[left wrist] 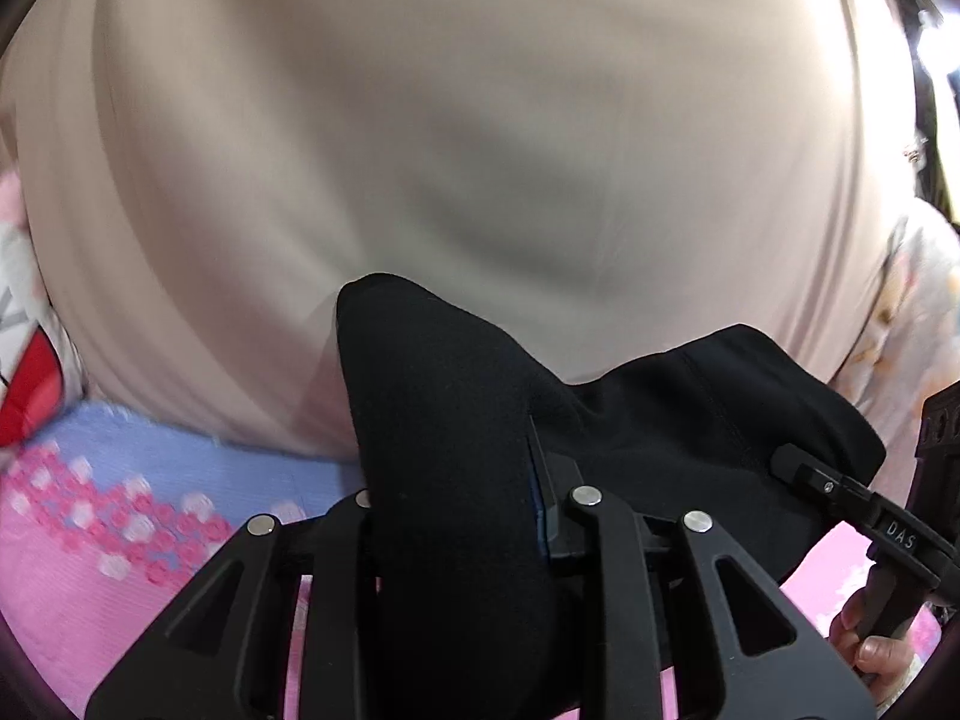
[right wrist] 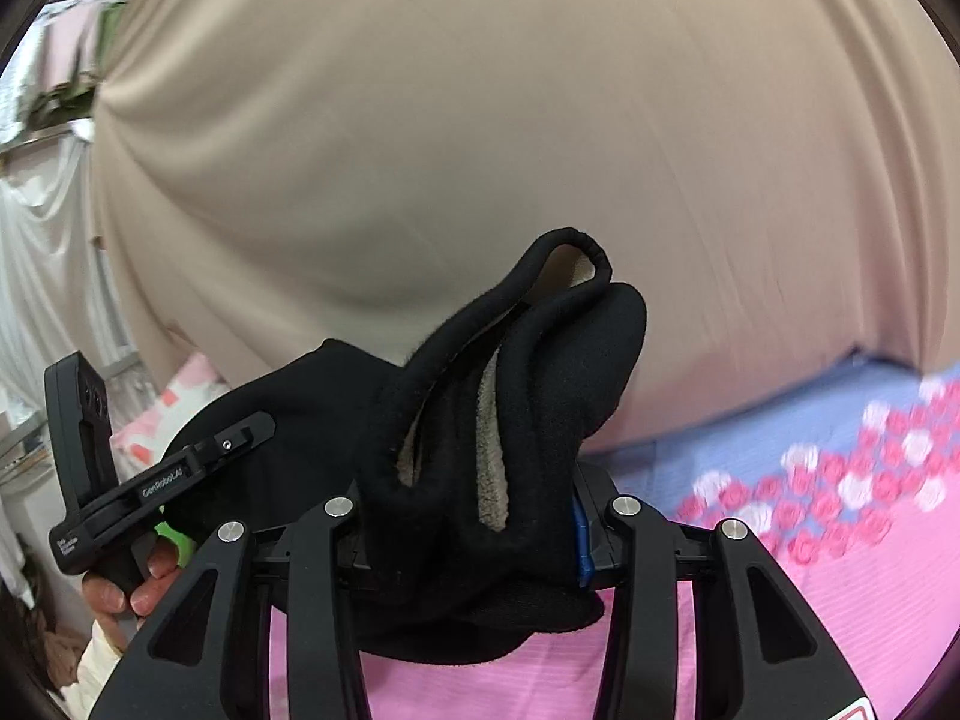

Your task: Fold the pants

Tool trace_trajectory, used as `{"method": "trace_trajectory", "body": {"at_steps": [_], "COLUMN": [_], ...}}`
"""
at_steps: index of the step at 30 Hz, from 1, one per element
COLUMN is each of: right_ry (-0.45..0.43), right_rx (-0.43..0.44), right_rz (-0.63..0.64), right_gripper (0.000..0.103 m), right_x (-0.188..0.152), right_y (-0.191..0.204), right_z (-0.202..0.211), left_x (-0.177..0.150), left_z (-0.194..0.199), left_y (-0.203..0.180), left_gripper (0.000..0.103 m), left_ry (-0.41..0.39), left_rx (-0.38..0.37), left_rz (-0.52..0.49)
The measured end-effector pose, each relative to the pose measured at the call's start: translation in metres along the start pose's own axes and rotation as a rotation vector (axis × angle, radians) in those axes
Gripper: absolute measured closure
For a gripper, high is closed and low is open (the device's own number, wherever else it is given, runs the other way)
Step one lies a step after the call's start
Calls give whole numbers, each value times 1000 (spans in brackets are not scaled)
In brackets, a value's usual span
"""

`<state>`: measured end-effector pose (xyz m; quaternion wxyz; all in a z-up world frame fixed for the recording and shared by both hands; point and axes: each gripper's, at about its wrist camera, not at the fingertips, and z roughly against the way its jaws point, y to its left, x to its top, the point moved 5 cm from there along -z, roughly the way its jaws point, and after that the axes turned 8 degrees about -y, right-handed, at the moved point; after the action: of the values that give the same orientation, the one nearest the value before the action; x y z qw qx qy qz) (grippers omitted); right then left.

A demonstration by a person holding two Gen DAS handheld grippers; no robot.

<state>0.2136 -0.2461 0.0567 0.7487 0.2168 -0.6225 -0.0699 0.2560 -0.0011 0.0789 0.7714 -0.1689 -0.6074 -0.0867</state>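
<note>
Two close fisheye views from handheld grippers, both holding the same black pants [left wrist: 456, 420] above a bed. In the left wrist view, a pink bedspread [left wrist: 72, 570] with a blue band and pink-and-white flower dots fills the lower left, and a red and white cushion [left wrist: 24, 396] sits at the far left edge. A broad sheet of beige fabric [left wrist: 480, 120], blurred, fills the whole upper part of the view. In the centre, the left gripper [left wrist: 474, 516] has its jaws drawn narrow and clamped on a thick bunch of the pants, which rises in a rounded fold between them. The black cloth stretches off to the right, where the right gripper [left wrist: 840, 492] grips its other end, with a person's right hand [left wrist: 870, 642] on its handle at the lower right.

In the right wrist view, the left gripper appears at the far left, held by the person's left hand [right wrist: 129, 588]. In the centre, the right gripper's jaws are closed partway on a bundle of the pants, whose tan fleecy lining [right wrist: 492, 462] shows in the folds. The flowered bedspread lies to the right
</note>
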Motion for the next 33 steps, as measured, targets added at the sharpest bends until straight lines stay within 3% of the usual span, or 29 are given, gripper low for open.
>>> {"method": "trace_trajectory", "body": {"at_steps": [6, 8, 9, 11, 13, 15, 16, 17, 18, 19, 22, 24, 26, 27, 28, 30, 32, 33], "right_ry": [172, 269, 316, 400, 400, 353, 306, 263, 222, 211, 228, 278, 341, 417, 436, 400, 390, 364], "right_rx": [-89, -132, -171, -181, -193, -261, -303, -321, -307, -282, -200, -200, -252, -311, -329, -299, -320, -291], "right_rz": [-29, -29, -30, -83, -86, -38, -2, 35, 74, 93, 171, 237, 267, 263, 249, 193, 179, 179], "right_gripper": [62, 58, 47, 43, 43, 42, 43, 47, 66, 78, 83, 84, 84, 91, 92, 92, 90, 90], "right_x": [-64, -93, -106, -114, -111, -100, -88, -76, -62, -54, -44, -57, -77, -98, -104, -103, -92, -83], "right_y": [-51, -67, -75, -88, -93, -96, -93, -87, -74, -64, -26, -15, -26, -48, -58, -69, -62, -51], "right_z": [-52, -63, -66, -67, -55, -33, -19, -9, 0, 1, -19, -47, -64, -77, -79, -70, -57, -44], "left_x": [-81, -113, -122, -129, -123, -108, -93, -83, -71, -55, -38, -46, -73, -91, -116, -132, -125, -121], "left_z": [-60, -72, -72, -65, -52, -31, -13, -3, 6, 14, 8, -12, -42, -58, -75, -85, -75, -70], "left_y": [25, 37, 43, 50, 60, 74, 82, 85, 85, 82, 48, 34, 25, 23, 26, 33, 33, 32], "left_gripper": [79, 77, 71, 65, 58, 55, 53, 51, 49, 47, 41, 35, 35, 35, 34, 33, 34, 35], "left_ry": [181, 273, 282, 293, 321, 299, 249, 213, 181, 153, 164, 199, 288, 343, 408, 411, 395, 399], "left_rx": [19, 29, 38, 44, 43, 120, 185, 205, 217, 219, 198, 221, 233, 241, 283, 302, 298, 297], "left_rz": [20, 61, 68, 57, 89, 103, 90, 79, 75, 83, 87, 58, 14, -13, -49, -50, -31, -27]}}
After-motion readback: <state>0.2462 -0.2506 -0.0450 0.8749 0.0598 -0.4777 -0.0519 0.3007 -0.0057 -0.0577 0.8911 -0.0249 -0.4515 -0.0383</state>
